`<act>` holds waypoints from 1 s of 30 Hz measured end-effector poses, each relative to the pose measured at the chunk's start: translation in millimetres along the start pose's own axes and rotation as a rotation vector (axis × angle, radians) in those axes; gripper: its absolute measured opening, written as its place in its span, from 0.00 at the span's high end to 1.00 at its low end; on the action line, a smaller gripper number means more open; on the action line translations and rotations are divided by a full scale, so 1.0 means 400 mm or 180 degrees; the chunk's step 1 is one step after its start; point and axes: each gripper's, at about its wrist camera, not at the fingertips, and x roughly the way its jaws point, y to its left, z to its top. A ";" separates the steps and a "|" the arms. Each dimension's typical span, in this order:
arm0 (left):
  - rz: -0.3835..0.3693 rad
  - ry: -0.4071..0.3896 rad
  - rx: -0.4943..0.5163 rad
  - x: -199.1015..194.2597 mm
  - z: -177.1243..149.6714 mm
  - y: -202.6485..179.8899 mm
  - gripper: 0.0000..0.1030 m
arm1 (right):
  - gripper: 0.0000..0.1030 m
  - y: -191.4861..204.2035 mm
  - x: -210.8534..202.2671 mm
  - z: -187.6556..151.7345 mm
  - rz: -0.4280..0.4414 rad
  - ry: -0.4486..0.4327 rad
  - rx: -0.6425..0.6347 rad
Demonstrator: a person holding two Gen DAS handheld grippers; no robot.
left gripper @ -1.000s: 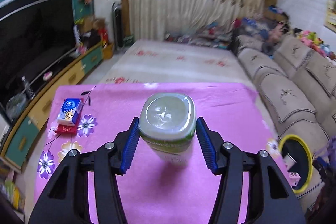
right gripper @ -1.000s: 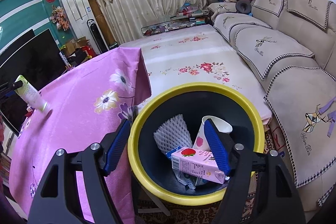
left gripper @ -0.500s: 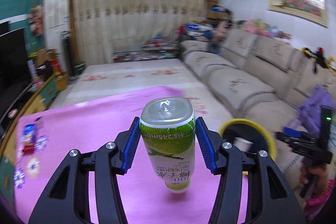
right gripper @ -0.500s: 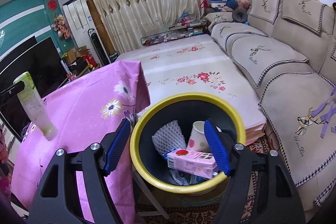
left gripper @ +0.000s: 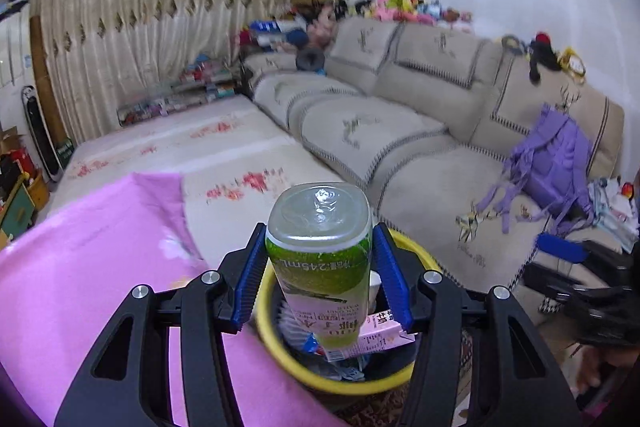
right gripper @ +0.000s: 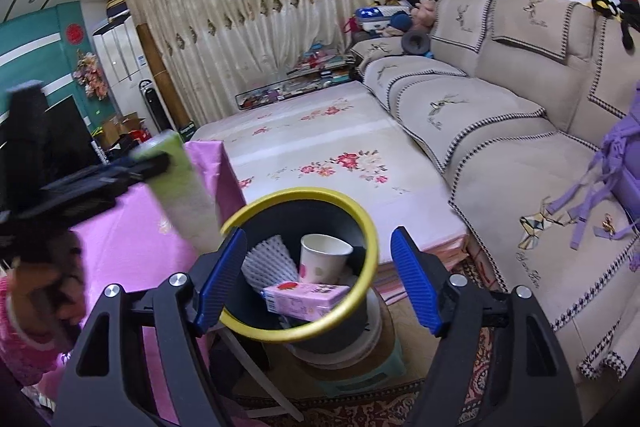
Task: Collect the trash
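Left gripper (left gripper: pixel 320 279): its blue pads (left gripper: pixel 249 285) pinch a bottle from both sides, just above the mouth of the bin.

Bottle (left gripper: pixel 322 267): green label, held upside down with its clear base toward the camera and its cap end hanging over the bin's opening. From the right wrist camera it shows as a blurred green shape (right gripper: pixel 180 187) at the bin's left rim, with the left gripper (right gripper: pixel 100 179) clamped on it.

Right gripper (right gripper: pixel 318 281): fingers spread wide, nothing between them, hovering above the bin on the sofa side.

Bin (right gripper: pixel 366 227): black with a yellow rim, standing beside the table's edge on a stack of stools; the left wrist camera sees its rim (left gripper: pixel 276 343) partly hidden behind the bottle.

Inside the bin: a pink carton (right gripper: pixel 304 297) lying flat, a paper cup (right gripper: pixel 320 259) leaning against the wall, and a white foam net (right gripper: pixel 268 261) next to the cup. The carton (left gripper: pixel 380 333) also shows below the bottle in the left wrist view.

Table (left gripper: pixel 80 267): covered in a pink flowered cloth, touching or just beside the bin.

Sofa (right gripper: pixel 500 115): beige, along the right wall, with a purple backpack (left gripper: pixel 556 163) on the seat.

Floor mat (right gripper: pixel 320 147): pale with red flowers, between the table and the sofa.
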 end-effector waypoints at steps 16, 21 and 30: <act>0.0886 -0.0564 -0.0117 -0.411 -0.168 0.166 0.05 | 0.23 0.182 -0.056 -0.068 0.0049 0.0051 -0.0373; 0.1284 -0.0513 -0.0513 -0.622 -0.298 0.278 0.05 | 0.17 0.312 -0.120 -0.086 0.0074 -0.0122 -0.0640; 0.1958 -0.0725 -0.0963 -0.938 -0.506 0.387 0.05 | 0.14 0.449 -0.211 -0.130 0.0187 -0.0212 -0.0844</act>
